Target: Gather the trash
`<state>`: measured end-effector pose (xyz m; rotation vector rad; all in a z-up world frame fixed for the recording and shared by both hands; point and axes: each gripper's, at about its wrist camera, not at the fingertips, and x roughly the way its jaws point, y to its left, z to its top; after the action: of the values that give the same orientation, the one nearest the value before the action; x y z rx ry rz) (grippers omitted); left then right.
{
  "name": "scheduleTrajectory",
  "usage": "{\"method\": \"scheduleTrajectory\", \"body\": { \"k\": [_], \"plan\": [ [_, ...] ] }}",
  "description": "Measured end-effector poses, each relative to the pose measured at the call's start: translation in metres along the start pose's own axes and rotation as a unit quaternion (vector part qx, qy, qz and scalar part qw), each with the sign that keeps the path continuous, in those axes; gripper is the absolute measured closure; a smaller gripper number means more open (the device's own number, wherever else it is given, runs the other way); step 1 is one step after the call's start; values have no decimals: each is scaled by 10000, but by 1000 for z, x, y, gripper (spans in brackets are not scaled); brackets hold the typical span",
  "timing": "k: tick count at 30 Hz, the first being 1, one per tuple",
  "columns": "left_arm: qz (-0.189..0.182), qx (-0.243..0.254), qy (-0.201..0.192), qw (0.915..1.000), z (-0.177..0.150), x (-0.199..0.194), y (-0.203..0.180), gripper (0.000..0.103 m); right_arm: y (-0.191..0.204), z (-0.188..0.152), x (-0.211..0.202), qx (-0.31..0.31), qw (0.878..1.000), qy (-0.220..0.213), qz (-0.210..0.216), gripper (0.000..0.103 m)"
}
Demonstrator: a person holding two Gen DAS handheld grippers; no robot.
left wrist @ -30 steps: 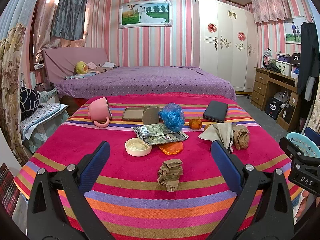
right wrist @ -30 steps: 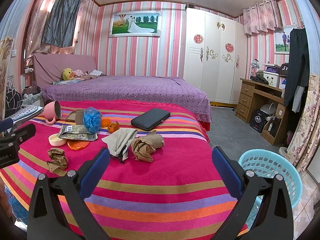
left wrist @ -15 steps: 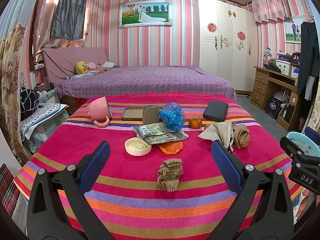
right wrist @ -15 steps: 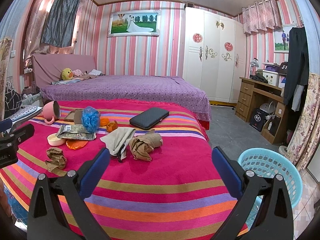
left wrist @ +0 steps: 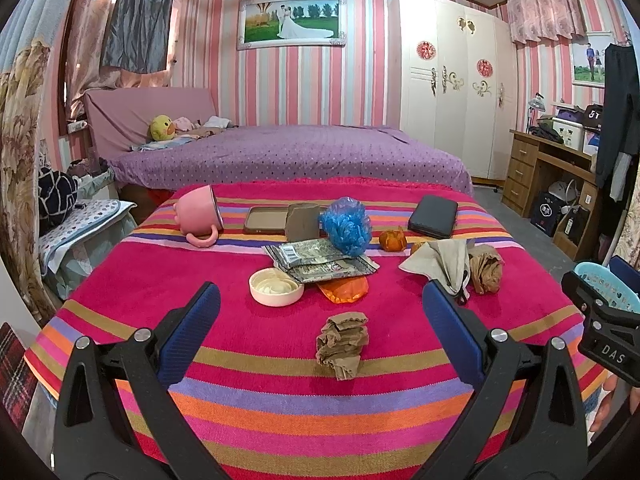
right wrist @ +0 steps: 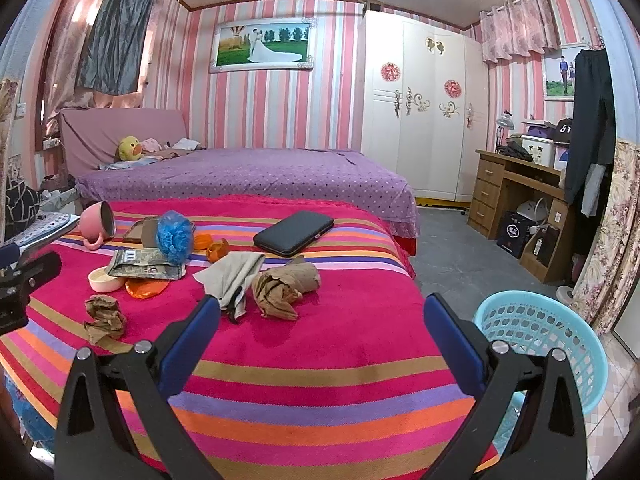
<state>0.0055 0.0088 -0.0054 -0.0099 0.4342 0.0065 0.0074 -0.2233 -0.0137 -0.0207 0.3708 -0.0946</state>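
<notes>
Gaping grippers (left wrist: 320, 312) (right wrist: 322, 318) above trash (left wrist: 342, 344).

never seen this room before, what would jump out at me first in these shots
The bright striped cloth fills the foreground, strewn with litter: a crumpled brown paper wad nearest the open left gripper, and a blue mesh pouf farther back beside a tipped pink mug. A light blue basket stands on the floor to the right.

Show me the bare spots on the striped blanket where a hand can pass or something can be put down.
Free: the near strip of the striped blanket in front of the small crumpled brown paper; the left side between the pink mug and white lid; the right part beside the larger brown paper wad. Crowded: the middle, around the blue mesh ball, foil wrappers and grey cloth.
</notes>
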Motion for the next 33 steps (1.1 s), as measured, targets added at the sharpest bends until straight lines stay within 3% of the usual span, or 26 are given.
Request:
{"method": "scheduleTrajectory", "body": {
  "k": [10, 23, 27, 29, 32, 33],
  "plan": [
    [66, 80, 142, 9998, -6, 12, 0, 5, -11, 3, 6, 42, 9999, -40, -125, 4],
    [-108, 319, 834, 9959, -34, 54, -10, 6, -42, 5, 20, 117, 9987, -59, -501, 4],
    [-133, 305, 892, 9955, -36, 64, -14, 6, -47, 4, 29, 141, 9986, 93, -498, 4],
    [-131, 313, 913, 9952, -36, 68, -16, 13, -50, 2, 33, 233, 9987, 197, -406, 4],
    [-136, 372, 1107, 9931, -37, 77, -19, 33, -52, 0, 37, 319, 9983, 317, -363, 4],
    [-141, 382, 1204, 9919, -38, 81, -20, 44, -51, -2, 38, 294, 9982, 365, -364, 4]
  ]
}}
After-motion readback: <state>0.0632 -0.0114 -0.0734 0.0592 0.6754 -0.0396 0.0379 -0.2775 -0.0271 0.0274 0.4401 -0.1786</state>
